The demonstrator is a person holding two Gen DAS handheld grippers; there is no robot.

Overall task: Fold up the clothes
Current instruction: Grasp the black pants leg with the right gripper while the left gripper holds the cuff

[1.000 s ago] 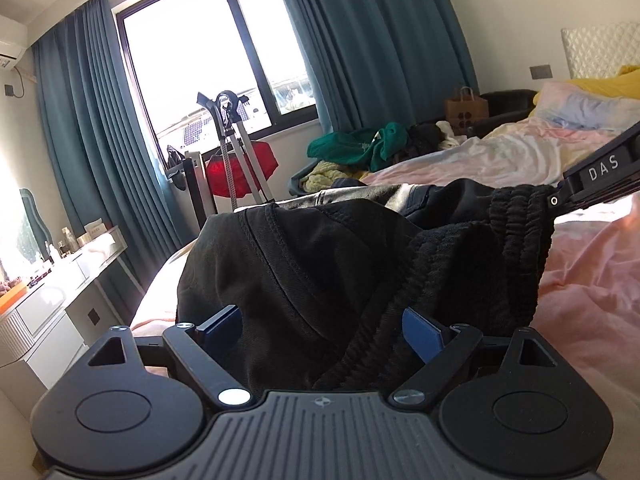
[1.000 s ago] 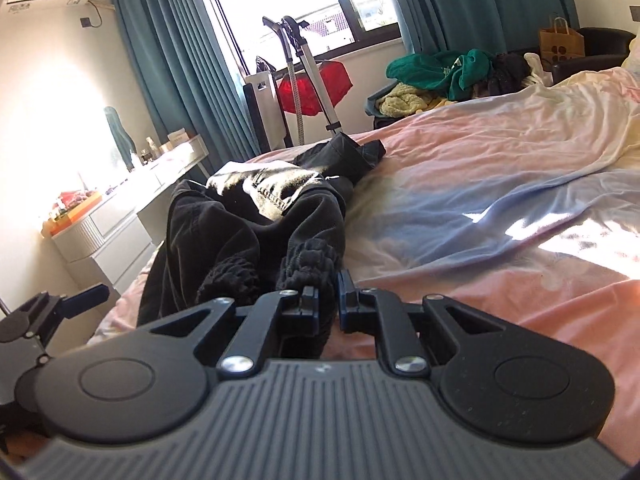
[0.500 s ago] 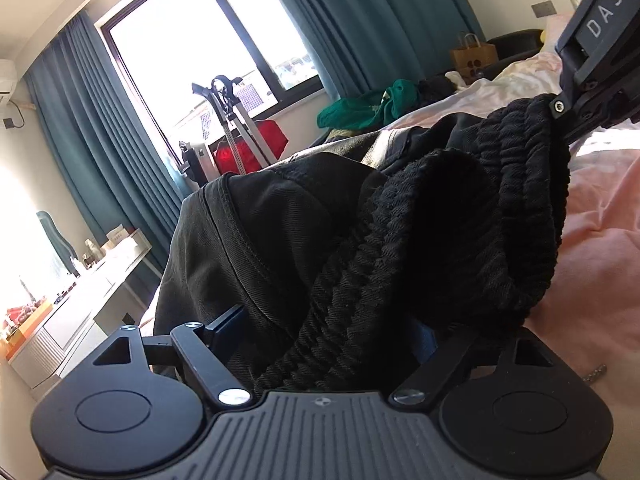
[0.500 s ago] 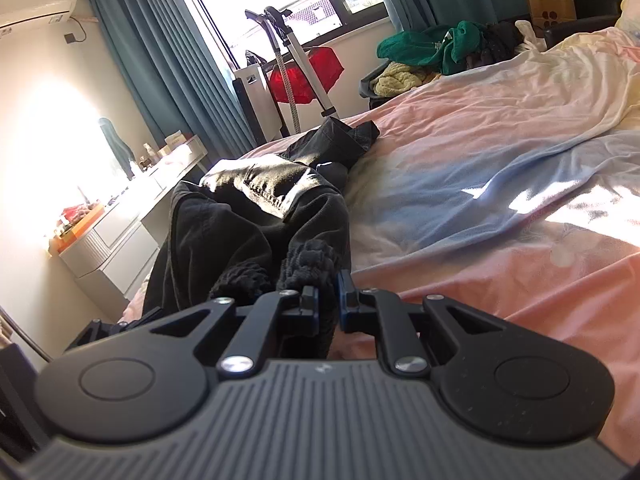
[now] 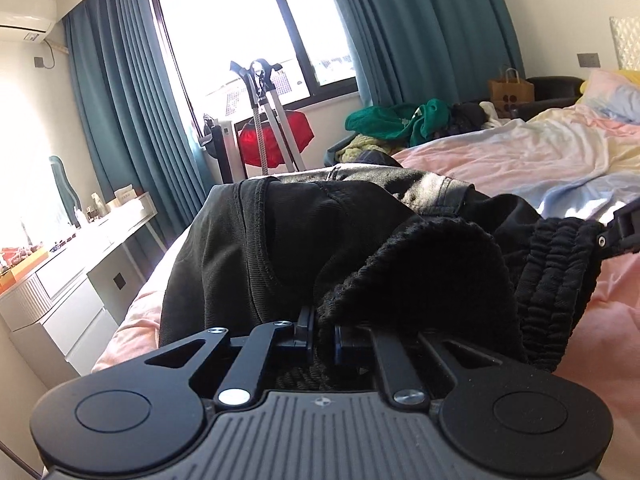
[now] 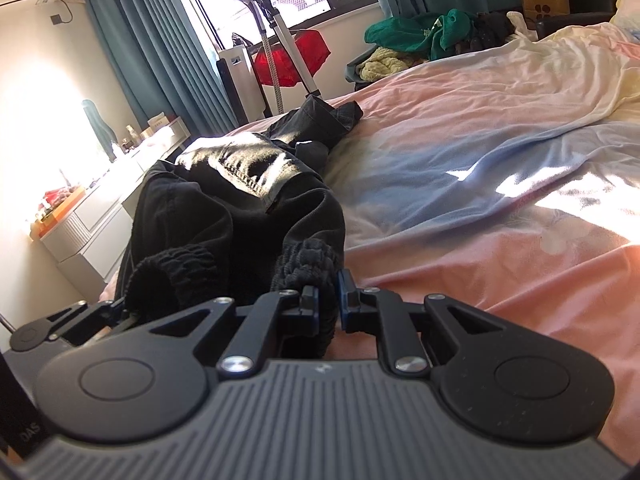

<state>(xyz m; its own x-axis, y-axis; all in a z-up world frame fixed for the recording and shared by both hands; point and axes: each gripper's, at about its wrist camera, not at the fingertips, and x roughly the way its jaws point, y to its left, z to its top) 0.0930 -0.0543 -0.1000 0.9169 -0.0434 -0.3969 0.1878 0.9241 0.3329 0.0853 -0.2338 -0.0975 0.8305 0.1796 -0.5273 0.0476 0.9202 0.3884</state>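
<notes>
The black trousers (image 5: 288,248) lie along the bed's (image 6: 500,184) left edge. We pinch their ribbed waistband (image 6: 308,264) at two spots: left tongs (image 5: 321,336) have just closed on it, right tongs (image 6: 329,300) grip it too, so we can lift it evenly.

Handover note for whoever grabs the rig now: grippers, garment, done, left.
Left gripper: jaws have just closed, now shut on the ribbed elastic waistband of the black trousers.
Right gripper: shut on the same waistband further along.
Trousers lie bunched along the edge of the pink bed sheet, legs running toward the window.
Done: both waistband grips.
Left: likely lift, spread flat, fold.
</notes>
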